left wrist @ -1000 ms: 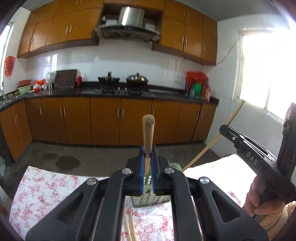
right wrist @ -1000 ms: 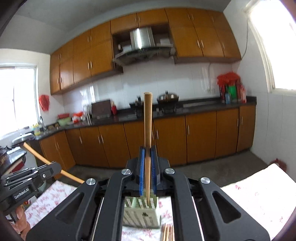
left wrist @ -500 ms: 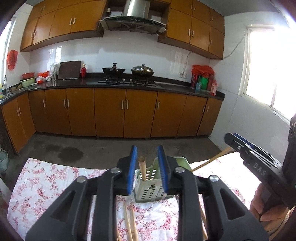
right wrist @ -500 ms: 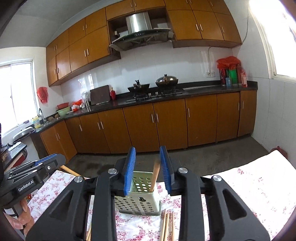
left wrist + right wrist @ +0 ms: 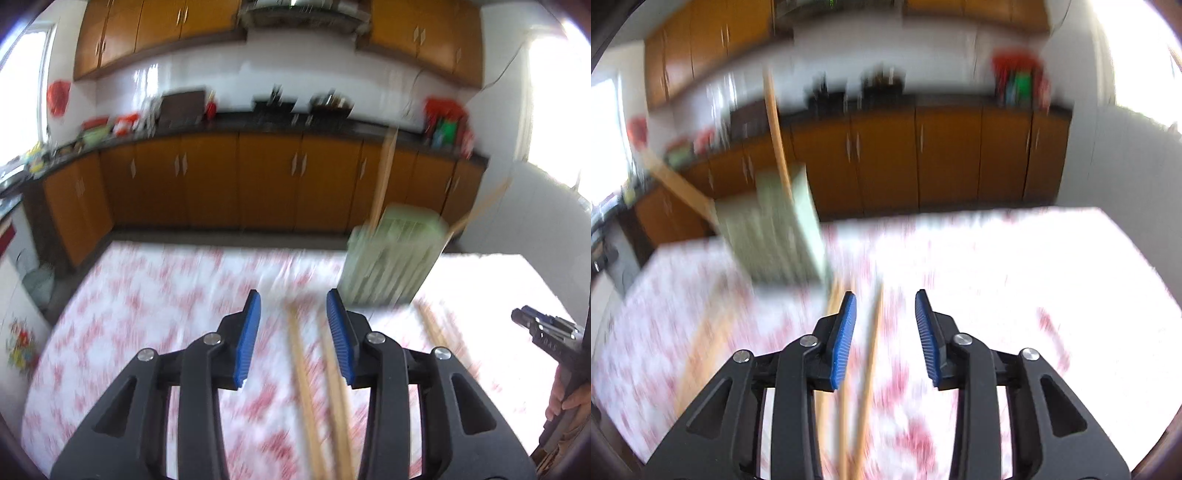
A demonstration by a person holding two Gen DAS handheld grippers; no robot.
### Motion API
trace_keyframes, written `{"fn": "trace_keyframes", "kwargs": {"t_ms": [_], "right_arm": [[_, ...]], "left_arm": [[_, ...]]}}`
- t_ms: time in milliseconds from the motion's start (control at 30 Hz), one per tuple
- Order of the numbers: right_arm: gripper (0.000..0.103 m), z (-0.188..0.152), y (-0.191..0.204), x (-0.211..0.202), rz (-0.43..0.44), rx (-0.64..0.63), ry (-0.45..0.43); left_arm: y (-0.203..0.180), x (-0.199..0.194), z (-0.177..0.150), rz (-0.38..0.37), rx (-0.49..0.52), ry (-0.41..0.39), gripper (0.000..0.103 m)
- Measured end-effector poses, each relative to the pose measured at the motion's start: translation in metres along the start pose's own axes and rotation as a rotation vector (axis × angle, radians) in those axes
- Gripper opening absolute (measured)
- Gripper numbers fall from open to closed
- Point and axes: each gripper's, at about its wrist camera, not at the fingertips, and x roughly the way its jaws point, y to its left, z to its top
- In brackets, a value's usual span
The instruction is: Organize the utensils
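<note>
A pale green perforated utensil holder (image 5: 391, 258) stands on the floral tablecloth (image 5: 147, 314), with two wooden chopsticks (image 5: 384, 177) leaning out of it. My left gripper (image 5: 292, 295) hovers low over loose chopsticks (image 5: 303, 369) lying on the cloth. Its jaws are opening and the pads touch nothing. In the right wrist view the holder (image 5: 772, 240) is at upper left. My right gripper (image 5: 885, 295) is above a loose chopstick (image 5: 871, 350) that lies between its jaws, which are closing but stand apart from it. Both views are motion-blurred.
More loose chopsticks (image 5: 436, 332) lie right of the holder. A person's hand (image 5: 565, 398) holds the other gripper at the right edge. Kitchen cabinets (image 5: 266, 177) and a worktop stand beyond the table's far edge (image 5: 221, 245).
Both grippers let go of the chopsticks they held upright over the holder; those now stand in it. Both jaws opened and both hands dropped toward the loose chopsticks on the cloth.
</note>
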Motion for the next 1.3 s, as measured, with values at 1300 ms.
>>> {"fn": "trace_keyframes", "kwargs": {"t_ms": [1300], "right_arm": [[0.008, -0.044, -0.006, 0.039, -0.081, -0.032, 0.082]], "left_arm": [[0.011, 0.094, -0.085, 0.044, -0.011, 0.272, 0.008]]}}
